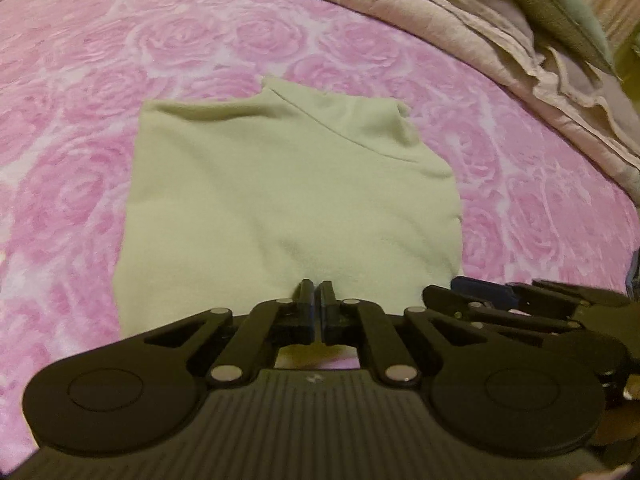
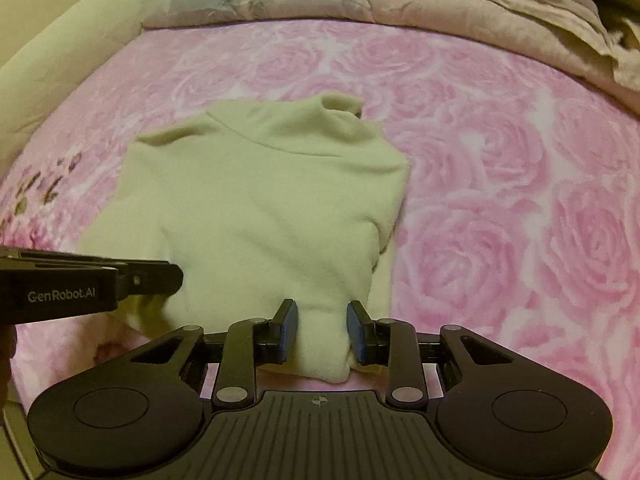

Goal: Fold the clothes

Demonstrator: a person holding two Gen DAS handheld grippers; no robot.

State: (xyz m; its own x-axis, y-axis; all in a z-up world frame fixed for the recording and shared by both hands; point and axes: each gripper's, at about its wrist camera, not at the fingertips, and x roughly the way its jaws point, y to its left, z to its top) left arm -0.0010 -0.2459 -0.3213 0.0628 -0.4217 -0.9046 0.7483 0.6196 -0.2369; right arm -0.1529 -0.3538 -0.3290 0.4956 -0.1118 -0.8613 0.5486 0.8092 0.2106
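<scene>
A pale green fleece garment [image 1: 288, 184] lies flat on the pink bed, folded into a rough rectangle with its high collar at the far side. My left gripper [image 1: 316, 292] is shut at the middle of its near edge, and the cloth puckers toward the tips as if pinched. In the right wrist view the same garment [image 2: 272, 200] runs up to my right gripper [image 2: 322, 334], whose blue pads [image 2: 290, 332] press on a thick bunched fold of the near hem. The left gripper [image 2: 178, 278] reaches in from the left beside it, and the right gripper [image 1: 460, 292] shows at the right of the left wrist view.
A pink rose-patterned bedspread [image 1: 120, 80] covers the bed on all sides of the garment. A crumpled beige quilt [image 2: 460, 4] is piled along the far edge, with a green pillow [image 1: 560, 4] behind it. A cream padded bed edge [image 2: 60, 52] rises at the left.
</scene>
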